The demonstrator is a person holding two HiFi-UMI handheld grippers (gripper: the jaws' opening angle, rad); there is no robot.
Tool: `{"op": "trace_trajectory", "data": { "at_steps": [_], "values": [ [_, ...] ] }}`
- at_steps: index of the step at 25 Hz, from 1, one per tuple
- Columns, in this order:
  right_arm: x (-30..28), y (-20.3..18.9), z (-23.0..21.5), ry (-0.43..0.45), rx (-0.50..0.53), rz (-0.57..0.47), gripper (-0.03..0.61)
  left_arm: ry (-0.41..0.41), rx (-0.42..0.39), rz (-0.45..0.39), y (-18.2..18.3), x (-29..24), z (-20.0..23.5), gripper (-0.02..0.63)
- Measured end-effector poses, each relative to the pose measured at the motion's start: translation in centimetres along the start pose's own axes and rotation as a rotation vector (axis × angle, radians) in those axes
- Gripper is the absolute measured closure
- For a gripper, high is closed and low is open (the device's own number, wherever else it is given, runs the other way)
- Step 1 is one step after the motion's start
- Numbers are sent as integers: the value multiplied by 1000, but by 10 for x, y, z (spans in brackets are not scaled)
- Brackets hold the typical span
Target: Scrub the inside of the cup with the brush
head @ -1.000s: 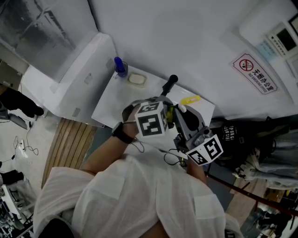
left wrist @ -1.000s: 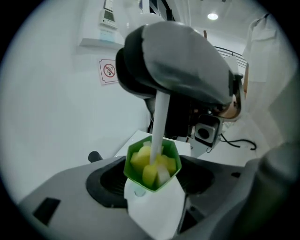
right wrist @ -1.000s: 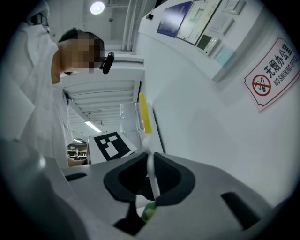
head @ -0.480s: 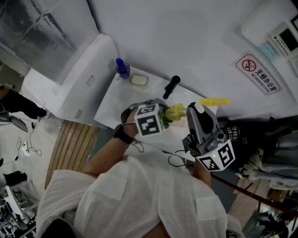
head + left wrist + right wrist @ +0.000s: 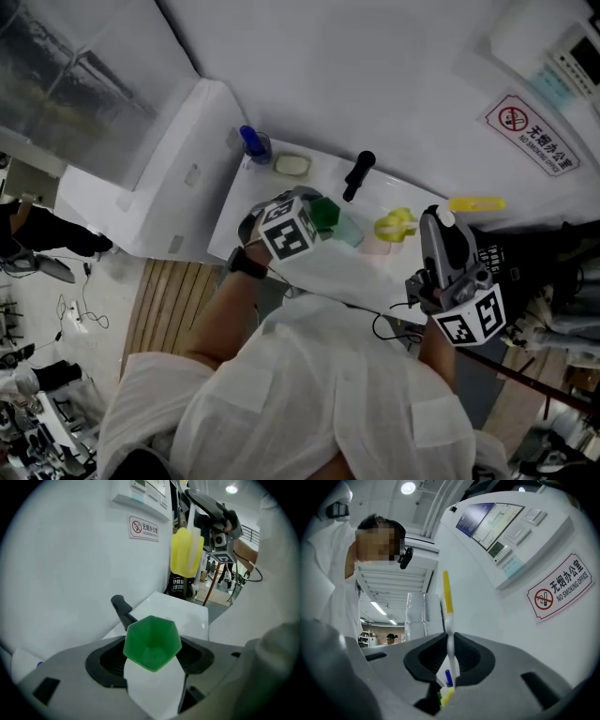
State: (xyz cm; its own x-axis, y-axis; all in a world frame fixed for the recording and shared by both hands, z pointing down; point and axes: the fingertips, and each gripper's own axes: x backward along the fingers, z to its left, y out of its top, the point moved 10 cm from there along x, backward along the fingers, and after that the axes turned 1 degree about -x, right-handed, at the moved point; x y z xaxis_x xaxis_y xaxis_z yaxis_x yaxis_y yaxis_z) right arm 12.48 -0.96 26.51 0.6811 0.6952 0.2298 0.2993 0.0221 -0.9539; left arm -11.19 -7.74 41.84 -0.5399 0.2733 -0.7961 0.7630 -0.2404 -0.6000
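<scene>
In the left gripper view, a green six-sided cup [image 5: 152, 642] sits between the two black pads of my left gripper [image 5: 151, 654], mouth towards the camera, and the pads press its sides. In the head view the left gripper [image 5: 311, 223] holds the cup [image 5: 325, 213] over the white table [image 5: 246, 202]. My right gripper [image 5: 434, 219] is shut on the thin white shaft of a brush [image 5: 449, 620]. Its yellow head [image 5: 396, 225] sticks out to the left and its yellow handle end [image 5: 476, 203] to the right. The brush head [image 5: 186, 552] hangs clear of the cup, up and to the right.
A black handle-like piece [image 5: 357, 173] lies on the table near the wall. A blue-capped bottle [image 5: 250, 142] and a pale oval dish [image 5: 292, 165] stand at the table's far left corner. A no-smoking sign [image 5: 530, 131] hangs on the wall at the right.
The two grippers have drawn apart. The right one has swung right with the brush, while the left one has carried the cup left and lower over the table.
</scene>
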Motion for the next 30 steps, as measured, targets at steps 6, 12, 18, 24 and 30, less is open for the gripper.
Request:
{"op": "trace_trajectory", "data": {
  "at_steps": [6,12,18,24,30],
  "values": [
    [4,-6,-3,-39,-3,25,538,55,-5,-45,-17,-19,36,310],
    [8,-12,-7,-87,-8,57,538,71,9,-46,-28,-49,65,310],
    [14,-18,-12,-146,-14,88,538,94,35,-82,-34,-88,94,308],
    [25,-23,-12,-215,-17,108,538,109,75,-102,-39,-123,116,308],
    [37,-26,-11,-271,-16,121,538,129,111,-100,-42,-144,130,308]
  ]
}}
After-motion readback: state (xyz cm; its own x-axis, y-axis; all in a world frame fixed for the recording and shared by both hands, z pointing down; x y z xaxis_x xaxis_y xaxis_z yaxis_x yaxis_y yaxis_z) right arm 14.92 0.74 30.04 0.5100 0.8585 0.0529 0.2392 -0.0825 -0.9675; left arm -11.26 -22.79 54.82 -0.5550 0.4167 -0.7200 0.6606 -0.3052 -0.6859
